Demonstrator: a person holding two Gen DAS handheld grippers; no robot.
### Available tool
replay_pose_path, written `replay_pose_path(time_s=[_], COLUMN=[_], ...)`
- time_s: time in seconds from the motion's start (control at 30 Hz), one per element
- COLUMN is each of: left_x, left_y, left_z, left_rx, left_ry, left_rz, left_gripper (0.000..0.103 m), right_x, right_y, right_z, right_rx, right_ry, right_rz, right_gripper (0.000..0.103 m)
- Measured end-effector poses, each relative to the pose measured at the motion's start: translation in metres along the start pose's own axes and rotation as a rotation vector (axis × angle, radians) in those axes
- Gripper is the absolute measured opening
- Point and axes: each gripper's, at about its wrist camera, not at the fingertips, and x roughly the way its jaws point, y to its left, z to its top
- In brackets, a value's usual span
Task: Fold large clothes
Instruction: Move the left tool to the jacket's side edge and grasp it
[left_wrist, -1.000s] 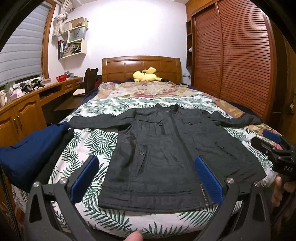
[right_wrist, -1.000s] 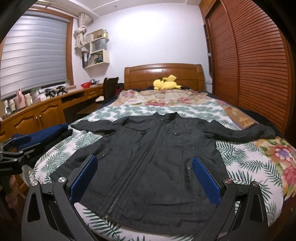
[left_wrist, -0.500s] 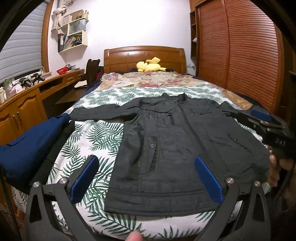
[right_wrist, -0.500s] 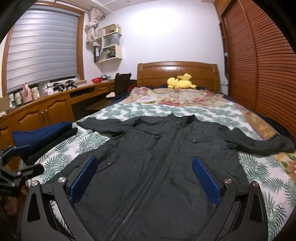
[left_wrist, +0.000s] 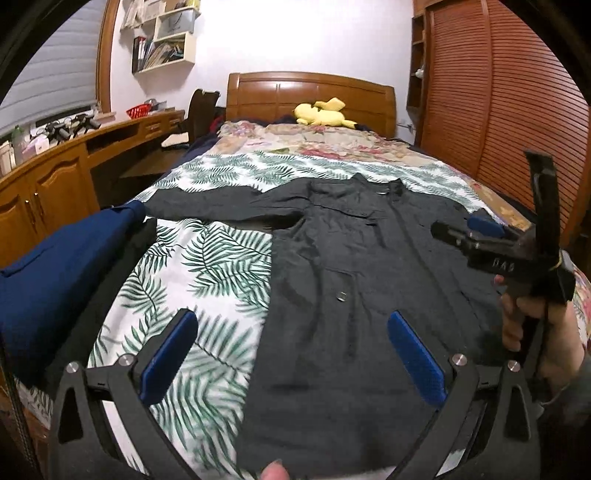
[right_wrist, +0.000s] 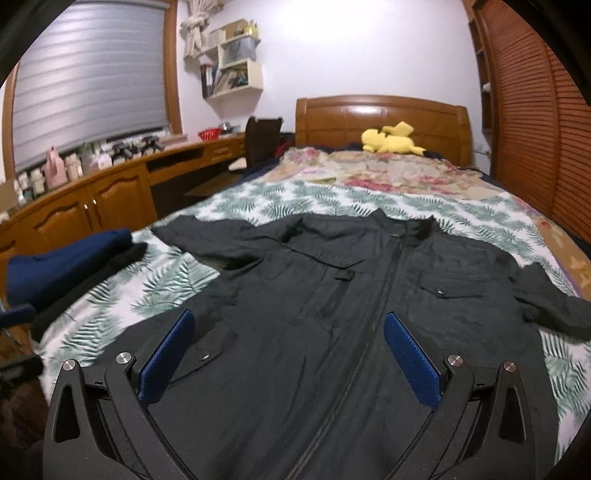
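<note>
Leaf-print bed (left_wrist: 221, 266) carries the black jacket (left_wrist: 351, 332), spread flat, left sleeve outstretched; left tongs (left_wrist: 291, 354) gape wide above its hem. From the right wrist, right tongs (right_wrist: 288, 354) likewise spread over the zipped front, holding nothing.

White walls, wood headboard (right_wrist: 382, 114), louvered wardrobe (right_wrist: 532, 110) rt, desk (right_wrist: 92, 195) + blinds (right_wrist: 88, 77) lt.

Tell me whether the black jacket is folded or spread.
Spread: the black jacket lies flat on the bed, front zipped, both sleeves stretched outward.
</note>
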Motion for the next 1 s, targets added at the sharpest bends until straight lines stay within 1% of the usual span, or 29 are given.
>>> replay_pose_path(time_s=[0.13, 0.3, 0.37, 0.43, 0.6, 0.77, 0.93, 1.0], left_x=[0.031, 0.077, 0.097, 0.116, 0.159, 0.202, 0.237, 0.249], left_y=[0.025, 0.055, 0.066, 0.076, 0.098, 0.12, 0.141, 0.149], left_z=[0.024, 0.056, 0.067, 0.075, 0.094, 0.108, 0.114, 0.115], left_rx=[-0.009, -0.049, -0.064, -0.069, -0.067, -0.137, -0.26, -0.307], left_ry=[0.017, 0.044, 0.05, 0.064, 0.092, 0.134, 0.167, 0.178], left_rz=[0.011, -0.011, -0.014, -0.012, 0.012, -0.011, -0.047, -0.047], left_gripper=[0.103, 0.103, 0.103, 0.103, 0.103, 0.102, 0.098, 0.096], right_x=[0.031, 0.062, 0.074, 0.081, 0.089, 0.085, 0.088, 0.09], right_y=[-0.001, -0.005, -0.001, 0.001, -0.003, -0.009, -0.012, -0.01], right_z=[-0.002, -0.004, -0.007, -0.014, -0.02, -0.025, -0.027, -0.028], right_rx=[-0.022, -0.001, -0.02, -0.034, -0.02, 0.012, 0.025, 0.019], right_ry=[0.036, 0.089, 0.109, 0.135, 0.154, 0.141, 0.152, 0.158], right_rz=[-0.015, -0.004, -0.012, -0.017, -0.035, -0.057, -0.049, -0.046], right_gripper=[0.103, 0.103, 0.103, 0.103, 0.103, 0.103, 0.103, 0.103])
